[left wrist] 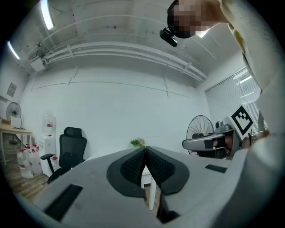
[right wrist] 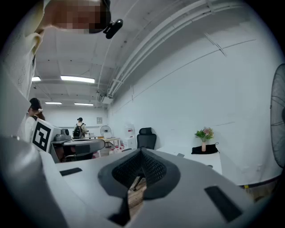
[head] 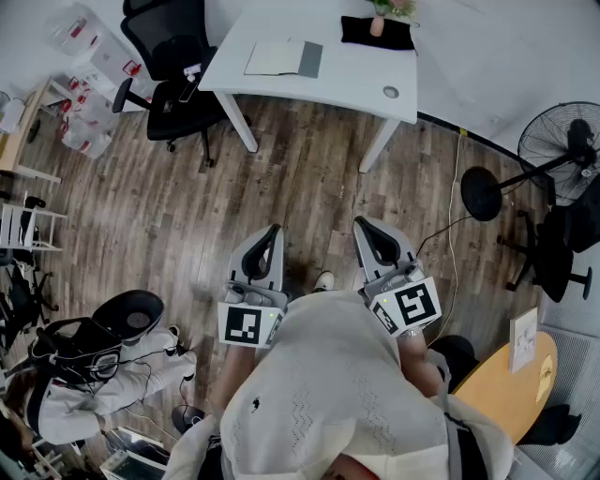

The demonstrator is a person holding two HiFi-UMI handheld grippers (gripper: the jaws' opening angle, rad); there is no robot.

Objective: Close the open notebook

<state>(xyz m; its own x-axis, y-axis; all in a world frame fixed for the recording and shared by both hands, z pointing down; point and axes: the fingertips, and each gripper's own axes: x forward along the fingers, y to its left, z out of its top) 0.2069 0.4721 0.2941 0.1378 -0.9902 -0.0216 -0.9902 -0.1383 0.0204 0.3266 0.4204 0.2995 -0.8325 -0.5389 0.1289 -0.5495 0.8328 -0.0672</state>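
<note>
While I look down through the head view, I see both tools held low in front of the person's pale top, well apart from the work. My left hand-held gripper has its jaws pressed together with nothing between them. The left gripper view shows the two dark ribbed pads meeting in a thin line, with only the room beyond. My right hand-held gripper is likewise closed on nothing, its pads touching at the tip in the right gripper view. Both point forward over the wooden floor toward the white counter at the top of the head view. The open notebook lies flat on that counter, near its left end, with a pale page on the left and a grey part on the right. Neither hand-held gripper touches it. At the counter's far right corner lies a black cloth with a small vase of flowers standing on it, well apart from the notebook. A black office chair stands just beside the counter's left end, and a standing fan is off to the right by the wall. I can also see the vase and cloth in the right gripper view, beyond the closed jaws.
</note>
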